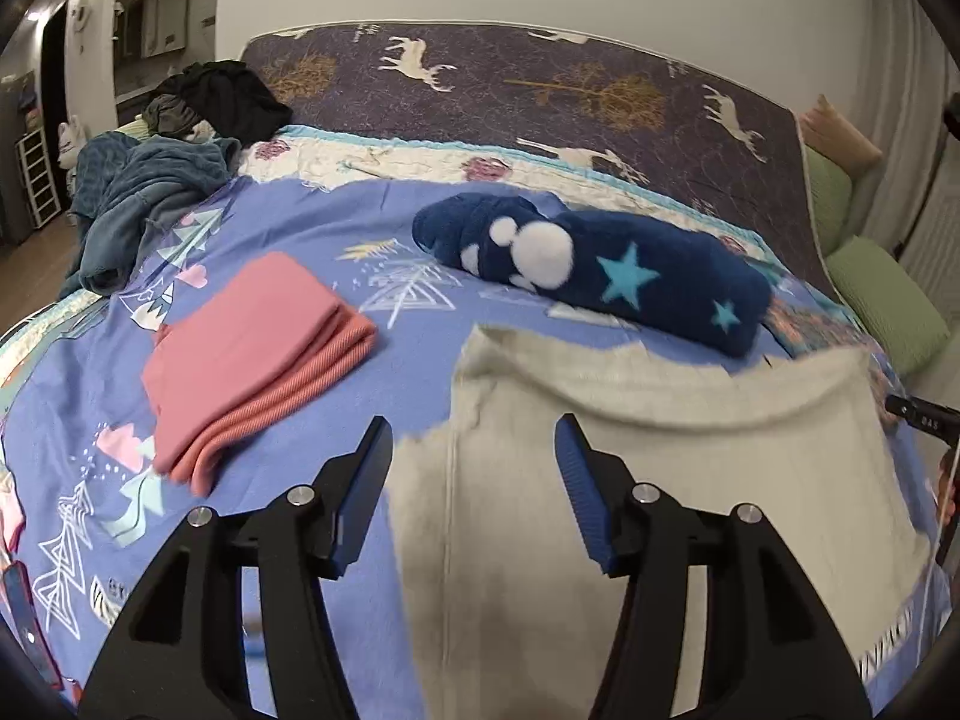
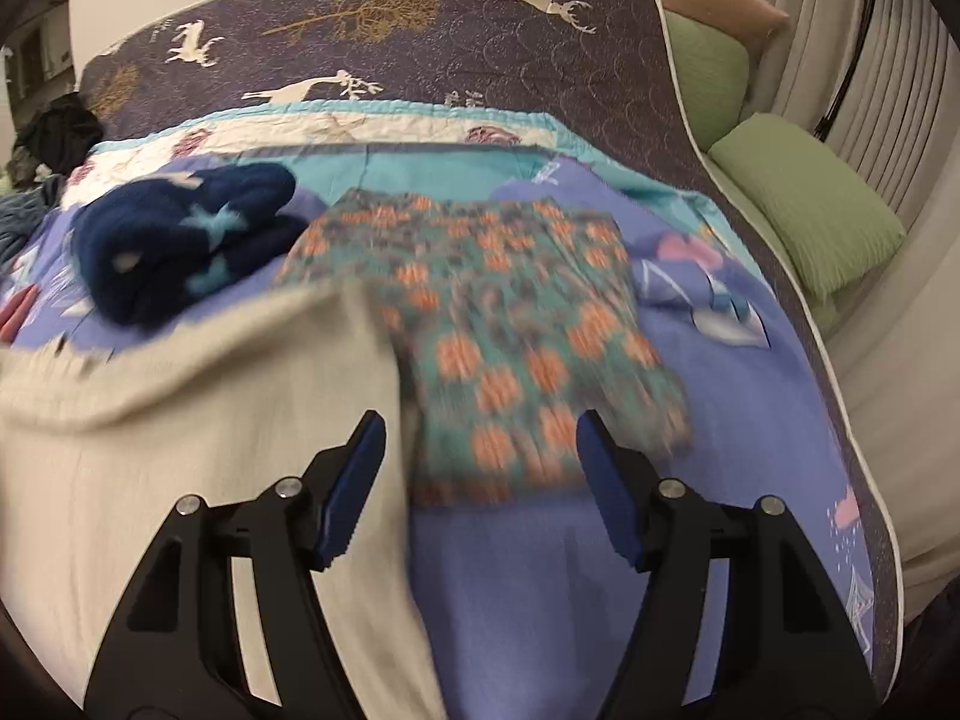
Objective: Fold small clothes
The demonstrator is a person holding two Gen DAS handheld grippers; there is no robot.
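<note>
The soft, limp cream knit garment (image 1: 660, 450) lies flat on the lilac patterned bed cover (image 1: 372, 408), beneath the left gripper (image 1: 474, 450) and right gripper (image 2: 480, 444), jaws wide and empty; probably best pinched at its corners.

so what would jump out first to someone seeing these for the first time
Probably the fluffy navy garment with white spots and turquoise stars, lying bundled near the middle of the blue patterned bedspread. Nearer, a cream fleece garment lies spread before the open left tongs, with a folded salmon-pink ribbed garment to its left.
</note>
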